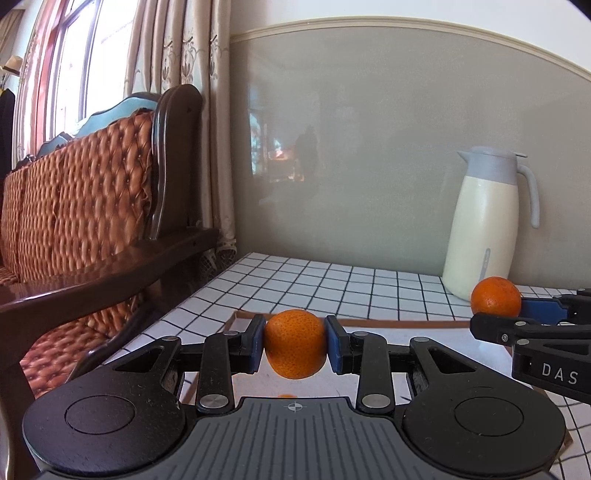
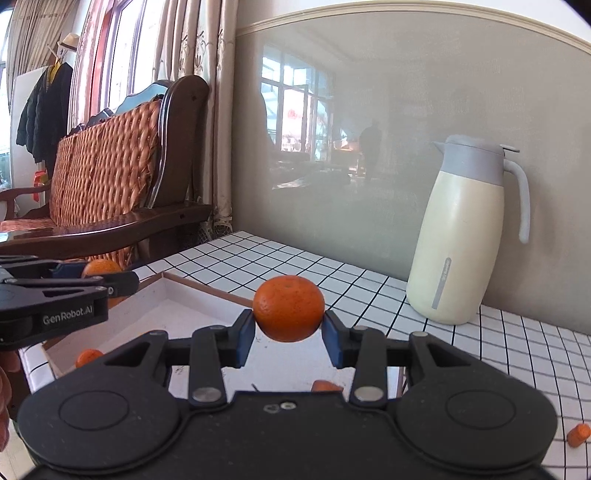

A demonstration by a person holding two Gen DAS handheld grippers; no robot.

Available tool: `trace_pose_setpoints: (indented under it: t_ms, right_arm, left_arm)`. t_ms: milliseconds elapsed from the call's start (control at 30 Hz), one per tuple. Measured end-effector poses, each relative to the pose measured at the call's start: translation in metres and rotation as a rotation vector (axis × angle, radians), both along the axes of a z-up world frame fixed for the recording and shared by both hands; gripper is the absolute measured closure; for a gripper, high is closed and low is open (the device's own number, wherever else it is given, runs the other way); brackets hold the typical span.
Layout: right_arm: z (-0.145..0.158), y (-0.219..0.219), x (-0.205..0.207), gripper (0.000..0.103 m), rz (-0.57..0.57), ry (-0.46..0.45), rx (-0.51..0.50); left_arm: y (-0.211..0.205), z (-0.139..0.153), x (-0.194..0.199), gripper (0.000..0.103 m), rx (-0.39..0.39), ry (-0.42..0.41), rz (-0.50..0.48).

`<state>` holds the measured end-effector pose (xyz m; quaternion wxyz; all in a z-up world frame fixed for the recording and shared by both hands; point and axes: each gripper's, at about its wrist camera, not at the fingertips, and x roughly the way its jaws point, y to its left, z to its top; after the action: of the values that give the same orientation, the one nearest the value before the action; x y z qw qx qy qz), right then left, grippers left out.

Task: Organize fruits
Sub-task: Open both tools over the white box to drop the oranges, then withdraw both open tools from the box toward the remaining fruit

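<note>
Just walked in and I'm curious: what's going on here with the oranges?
A person is sorting fruit with two handheld grippers. The left gripper is shut on one orange, and the right gripper is shut on another orange. Both are held in the air above a shallow tray on the checked table, with a few orange pieces already showing in the tray. A cream jug stands by the wall.

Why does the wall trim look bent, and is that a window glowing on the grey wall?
In both wrist views the fisheye lens bows the wall trim and grid tablecloth. In the right wrist view the glossy grey panel mirrors a bright window; the left wrist view shows it fainter. Both mandarins look sharp.
</note>
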<state>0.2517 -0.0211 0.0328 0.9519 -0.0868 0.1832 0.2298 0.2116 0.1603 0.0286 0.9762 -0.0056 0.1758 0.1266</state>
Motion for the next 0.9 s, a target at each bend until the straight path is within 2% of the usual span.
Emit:
trace_pose_setpoints:
  t_ms: [400,467,500,533,567,600,633,900]
  right_arm:
    - [-0.012,-0.006,0.041,0.072,-0.03,0.087,-0.005]
    - [-0.015,-0.004,0.049,0.07,-0.023,0.114,-0.033]
    - [-0.017,-0.003,0.053,0.061,-0.036,0.115,-0.055]
    - [-0.017,-0.006,0.053,0.031,-0.065,0.092,-0.05]
    - [-0.018,-0.01,0.051,0.016,-0.098,0.06,-0.024]
    - [-0.017,-0.015,0.05,0.008,-0.115,0.044,0.002]
    - [-0.017,-0.017,0.05,0.01,-0.118,0.053,0.01]
    - [-0.015,-0.022,0.047,0.007,-0.122,0.052,0.026]
  left_arm:
    - [0.02,-0.011,0.042,0.068,-0.021,0.055,0.034]
    - [0.02,-0.016,0.048,0.068,-0.022,0.071,0.023]
    - [0.021,-0.018,0.048,0.067,-0.024,0.062,0.035]
    - [0.02,-0.019,0.047,0.044,-0.026,0.058,0.053]
    - [0.02,-0.02,0.046,0.008,-0.023,0.052,0.066]
    - [0.019,-0.019,0.043,0.0,-0.011,0.026,0.077]
    - [0.019,-0.018,0.04,0.0,-0.001,0.006,0.078]
    - [0.02,-0.018,0.033,0.0,-0.005,0.016,0.068]
